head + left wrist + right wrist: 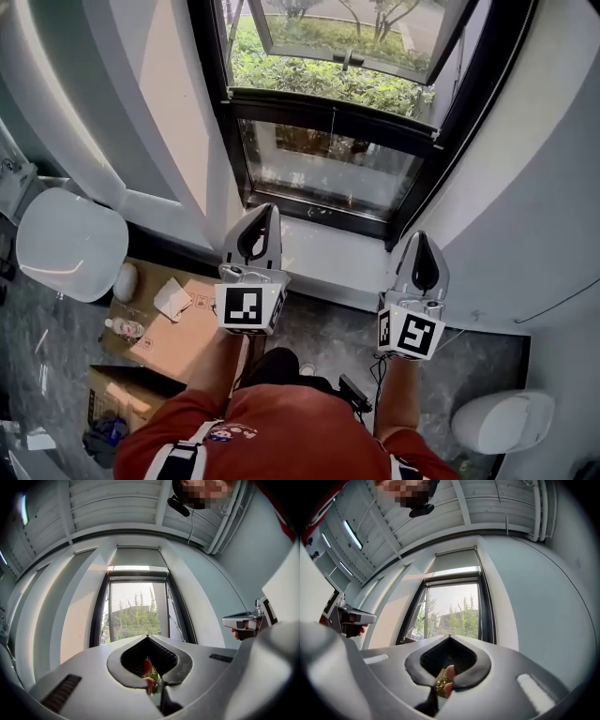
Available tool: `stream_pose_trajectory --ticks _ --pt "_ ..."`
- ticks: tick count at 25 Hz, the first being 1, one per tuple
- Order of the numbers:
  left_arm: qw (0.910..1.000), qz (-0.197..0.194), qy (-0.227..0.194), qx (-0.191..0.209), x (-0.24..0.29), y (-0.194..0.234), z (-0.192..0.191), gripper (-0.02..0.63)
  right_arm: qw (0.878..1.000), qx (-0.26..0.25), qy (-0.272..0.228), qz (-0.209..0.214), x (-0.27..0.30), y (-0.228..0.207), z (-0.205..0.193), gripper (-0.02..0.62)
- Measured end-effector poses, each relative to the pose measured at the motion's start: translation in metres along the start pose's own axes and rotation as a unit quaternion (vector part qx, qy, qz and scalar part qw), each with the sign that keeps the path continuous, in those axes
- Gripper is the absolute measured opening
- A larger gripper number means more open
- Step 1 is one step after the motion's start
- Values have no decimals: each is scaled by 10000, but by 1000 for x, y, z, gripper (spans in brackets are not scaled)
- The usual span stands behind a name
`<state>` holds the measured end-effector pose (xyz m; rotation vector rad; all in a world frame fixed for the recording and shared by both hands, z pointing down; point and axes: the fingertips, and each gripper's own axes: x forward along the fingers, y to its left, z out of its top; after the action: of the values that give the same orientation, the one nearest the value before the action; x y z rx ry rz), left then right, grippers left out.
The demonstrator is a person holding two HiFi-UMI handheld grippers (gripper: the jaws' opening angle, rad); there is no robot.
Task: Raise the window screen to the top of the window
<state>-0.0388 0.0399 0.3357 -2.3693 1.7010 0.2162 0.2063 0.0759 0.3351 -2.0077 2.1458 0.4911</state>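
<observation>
A tall black-framed window fills the wall in front of me, with an outward-opened sash at its top and a black cross bar with a thin cord below it. Through the left gripper view the window shows trees behind a faint mesh, and a pale rolled blind sits above it. My left gripper is shut and empty over the white sill, short of the glass. To its right my right gripper is also shut and empty, level with it. In its own view each gripper's tips meet.
White slanted walls flank the window recess. The white sill lies under both grippers. At the left stand a round white seat and a cardboard box with a bottle and a tissue on it. A white rounded object sits on the floor at lower right.
</observation>
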Motion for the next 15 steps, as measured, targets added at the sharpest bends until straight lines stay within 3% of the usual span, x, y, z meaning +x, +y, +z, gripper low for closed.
stream_pose_trajectory --ticks 15 --pt "9999 -50 -54 -102 109 58 -39 6 9997 -236 -17 -10 111 19 -47 9"
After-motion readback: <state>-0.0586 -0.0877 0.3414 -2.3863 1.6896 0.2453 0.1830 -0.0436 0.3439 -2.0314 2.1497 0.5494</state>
